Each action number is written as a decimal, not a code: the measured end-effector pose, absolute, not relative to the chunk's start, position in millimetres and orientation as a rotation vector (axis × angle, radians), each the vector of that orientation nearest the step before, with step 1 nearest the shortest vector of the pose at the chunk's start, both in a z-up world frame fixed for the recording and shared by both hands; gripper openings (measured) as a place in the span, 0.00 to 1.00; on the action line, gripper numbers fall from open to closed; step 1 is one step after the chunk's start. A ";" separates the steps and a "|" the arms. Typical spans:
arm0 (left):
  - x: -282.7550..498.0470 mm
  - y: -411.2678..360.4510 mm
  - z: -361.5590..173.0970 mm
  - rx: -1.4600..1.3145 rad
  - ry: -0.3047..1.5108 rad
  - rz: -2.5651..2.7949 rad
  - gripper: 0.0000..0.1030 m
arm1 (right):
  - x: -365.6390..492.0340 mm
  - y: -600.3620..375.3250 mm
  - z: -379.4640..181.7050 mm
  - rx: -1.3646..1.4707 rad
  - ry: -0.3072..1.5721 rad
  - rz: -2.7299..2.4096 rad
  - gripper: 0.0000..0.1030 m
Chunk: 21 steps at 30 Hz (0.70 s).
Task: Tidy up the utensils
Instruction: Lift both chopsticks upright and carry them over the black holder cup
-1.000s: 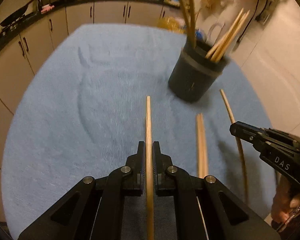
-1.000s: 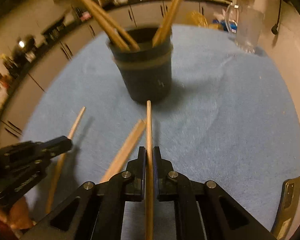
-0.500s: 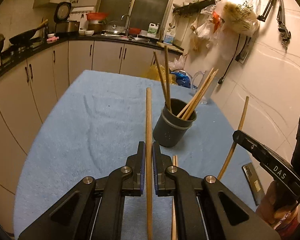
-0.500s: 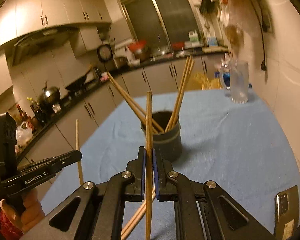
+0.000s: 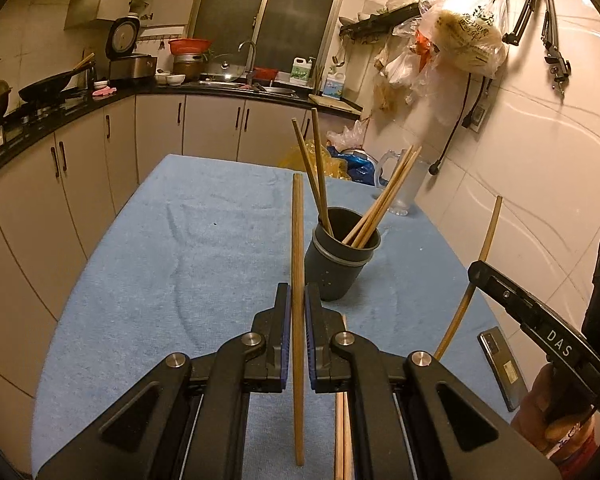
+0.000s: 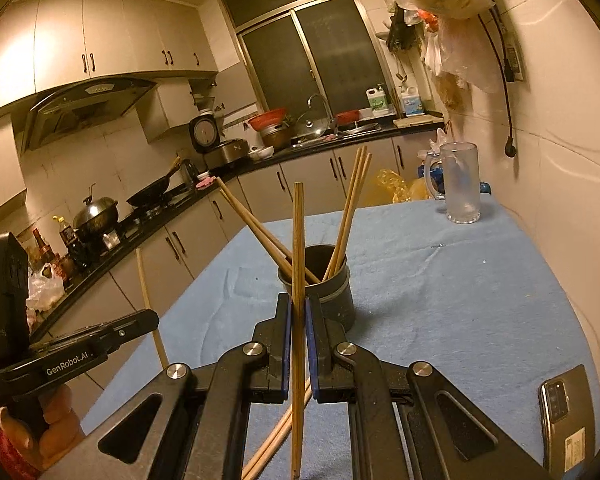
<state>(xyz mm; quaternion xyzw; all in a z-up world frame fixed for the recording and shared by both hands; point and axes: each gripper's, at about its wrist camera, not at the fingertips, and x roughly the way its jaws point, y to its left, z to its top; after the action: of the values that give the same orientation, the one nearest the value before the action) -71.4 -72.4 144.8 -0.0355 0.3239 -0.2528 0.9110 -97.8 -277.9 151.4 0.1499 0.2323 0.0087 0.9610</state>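
Observation:
A dark round holder (image 5: 340,264) with several wooden chopsticks stands on the blue-clothed table (image 5: 160,260); it also shows in the right wrist view (image 6: 328,288). My left gripper (image 5: 297,300) is shut on one chopstick (image 5: 297,240), held upright above the table, near side of the holder. My right gripper (image 6: 298,308) is shut on another chopstick (image 6: 298,240), also lifted. The right gripper shows in the left wrist view (image 5: 476,270) with its chopstick (image 5: 488,232). Two more chopsticks (image 6: 276,440) lie on the cloth beneath the grippers.
A glass mug (image 6: 460,184) stands at the table's far right corner. A phone (image 6: 564,412) lies at the near right edge. Kitchen cabinets (image 5: 80,160) run along the left and back. A tiled wall (image 5: 540,160) closes the right side.
Both grippers have lifted their chopsticks off the cloth and tilted up. The view has swung from looking down at the table to looking level across the kitchen.

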 end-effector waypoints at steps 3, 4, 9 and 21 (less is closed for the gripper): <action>-71.8 -71.6 145.1 -0.076 0.665 -0.522 0.06 | -100.1 -279.2 151.6 0.311 0.465 0.014 0.06; -71.9 -71.7 145.0 -0.075 0.665 -0.521 0.06 | -100.5 -279.3 151.6 0.313 0.464 0.013 0.06; -72.5 -72.2 145.4 -0.077 0.665 -0.523 0.06 | -101.6 -281.7 153.2 0.326 0.461 0.011 0.06; -72.2 -75.0 145.8 -0.078 0.668 -0.528 0.06 | -100.2 -286.7 154.8 0.346 0.458 0.011 0.06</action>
<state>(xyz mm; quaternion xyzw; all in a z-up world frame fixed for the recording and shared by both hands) -72.2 -75.0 145.8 -0.0376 0.3240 -0.2561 0.9100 -100.2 -286.7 154.8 0.1709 0.2258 0.0056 0.9591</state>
